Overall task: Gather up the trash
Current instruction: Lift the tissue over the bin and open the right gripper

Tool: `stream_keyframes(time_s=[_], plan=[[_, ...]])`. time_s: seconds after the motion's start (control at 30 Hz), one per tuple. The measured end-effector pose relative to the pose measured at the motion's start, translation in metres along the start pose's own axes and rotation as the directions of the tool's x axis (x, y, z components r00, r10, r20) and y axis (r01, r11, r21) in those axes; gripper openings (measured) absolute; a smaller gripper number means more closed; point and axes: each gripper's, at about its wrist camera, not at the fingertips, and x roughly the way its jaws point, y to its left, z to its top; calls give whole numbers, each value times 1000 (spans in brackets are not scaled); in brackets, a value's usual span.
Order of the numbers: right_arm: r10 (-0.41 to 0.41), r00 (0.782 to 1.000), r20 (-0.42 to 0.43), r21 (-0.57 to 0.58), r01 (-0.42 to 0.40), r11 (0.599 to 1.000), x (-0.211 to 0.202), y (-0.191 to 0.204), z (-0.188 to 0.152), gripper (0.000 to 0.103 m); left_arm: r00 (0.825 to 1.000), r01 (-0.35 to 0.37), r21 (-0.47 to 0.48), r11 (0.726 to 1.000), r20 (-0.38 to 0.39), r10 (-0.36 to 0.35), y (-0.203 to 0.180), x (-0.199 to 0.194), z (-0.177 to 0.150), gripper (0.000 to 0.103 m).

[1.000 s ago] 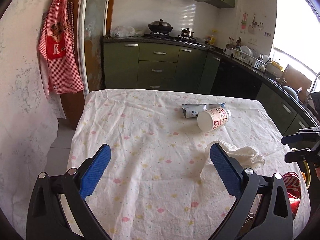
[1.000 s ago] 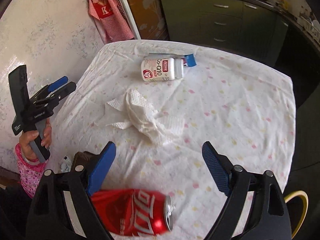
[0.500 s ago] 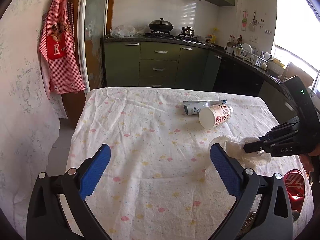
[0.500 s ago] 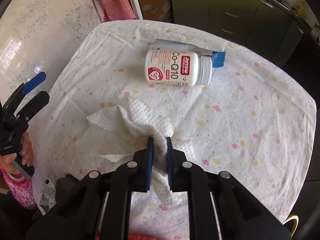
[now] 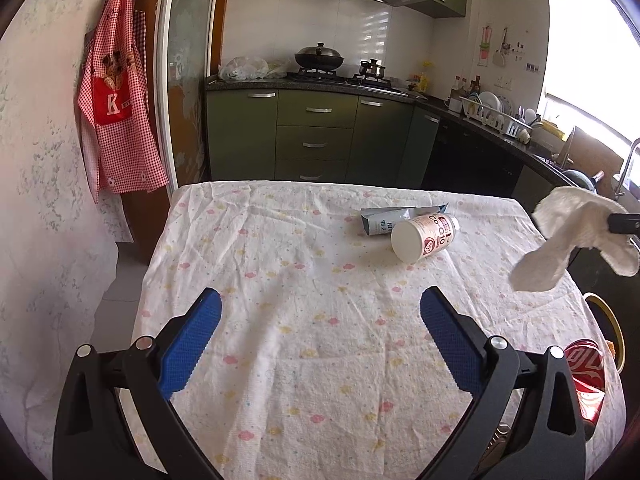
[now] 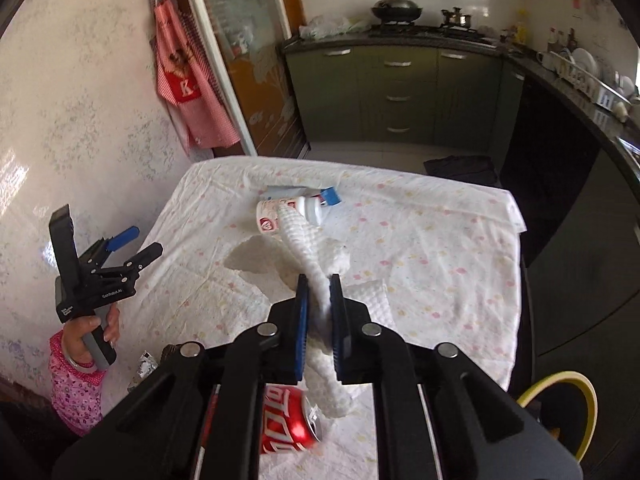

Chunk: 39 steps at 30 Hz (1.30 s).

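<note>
right gripper (image 6: 319, 296) clamped tight on one paper towel (image 6: 308, 248), lifted off the table (image 5: 280, 280) — its long axis runs away from the jaws, both ends drooping. left gripper (image 5: 320, 344) wide apart, holding nothing. on the table: one pill bottle (image 5: 424, 237) on its side, one crushed red can (image 6: 290, 420), one flat tube (image 5: 384, 222).
</note>
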Motion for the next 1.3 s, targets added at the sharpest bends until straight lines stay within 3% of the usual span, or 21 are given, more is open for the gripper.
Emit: stream_keyframes(time_s=[0.17, 0.33, 0.5, 0.63, 0.83, 0.93, 1.0, 1.3], plan=[[-128, 987, 97, 135, 114, 984, -77, -54, -33, 10, 1000, 8, 4, 1000, 7, -8, -2, -2, 0, 98], [-266, 961, 79, 300, 231, 926, -123, -116, -83, 12, 1000, 9, 18, 1000, 8, -9, -7, -3, -1, 98], [-359, 933, 1, 441, 322, 838, -125, -173, -128, 12, 1000, 15, 22, 1000, 9, -15, -9, -3, -2, 98], [-387, 920, -60, 525, 358, 772, -111, -214, -153, 12, 1000, 19, 23, 1000, 6, -19, -10, -1, -3, 98], [-377, 921, -101, 585, 362, 726, -81, -257, -164, 12, 1000, 22, 30, 999, 1, -22, -12, 0, -3, 98], [-359, 930, -82, 604, 333, 724, -71, -261, -162, 19, 1000, 25, 36, 999, -1, -25, -14, 1, -4, 98], [-344, 938, -48, 607, 301, 736, -74, -253, -161, 42, 1000, 31, 42, 999, -4, -31, -16, 1, -4, 98], [-333, 943, -24, 555, 290, 780, -80, -188, -180, 55, 992, 129, 128, 983, -14, -128, -44, -7, -6, 98]])
